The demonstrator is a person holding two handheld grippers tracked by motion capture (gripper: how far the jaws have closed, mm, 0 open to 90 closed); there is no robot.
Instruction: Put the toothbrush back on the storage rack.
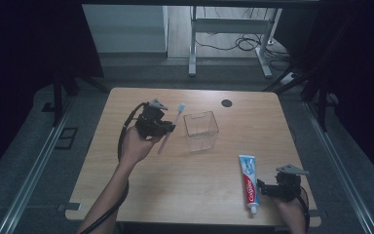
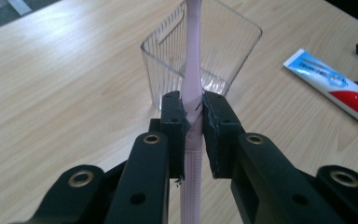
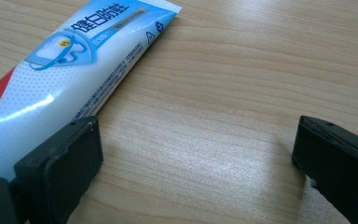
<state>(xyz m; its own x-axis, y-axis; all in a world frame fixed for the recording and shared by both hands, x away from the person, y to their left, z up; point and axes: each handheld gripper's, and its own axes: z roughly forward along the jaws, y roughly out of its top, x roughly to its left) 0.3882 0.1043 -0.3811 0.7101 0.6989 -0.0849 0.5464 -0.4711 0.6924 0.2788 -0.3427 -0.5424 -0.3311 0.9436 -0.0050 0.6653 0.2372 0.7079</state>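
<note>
Wooden table (image 1: 195, 180): centre of the high view. Left forearm: rises from bottom left, hand (image 1: 137, 144) raised. Clear plastic container (image 1: 200, 130): upright, mid-frame. Colgate toothpaste tube (image 1: 249, 183): flat, lower right. Left gripper (image 1: 167, 128): jaws pinching a pink toothbrush (image 1: 170, 129), left of the container. Right gripper (image 1: 260, 189): lower right, jaws spread, just beside the tube.

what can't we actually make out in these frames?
- Toothbrush bristle head: cut off by the top edge in the left gripper view; too small in the high view.
- Toothpaste tube cap: outside the right gripper view's frame.
- Clear container contents: too small and see-through in the high view.
</note>
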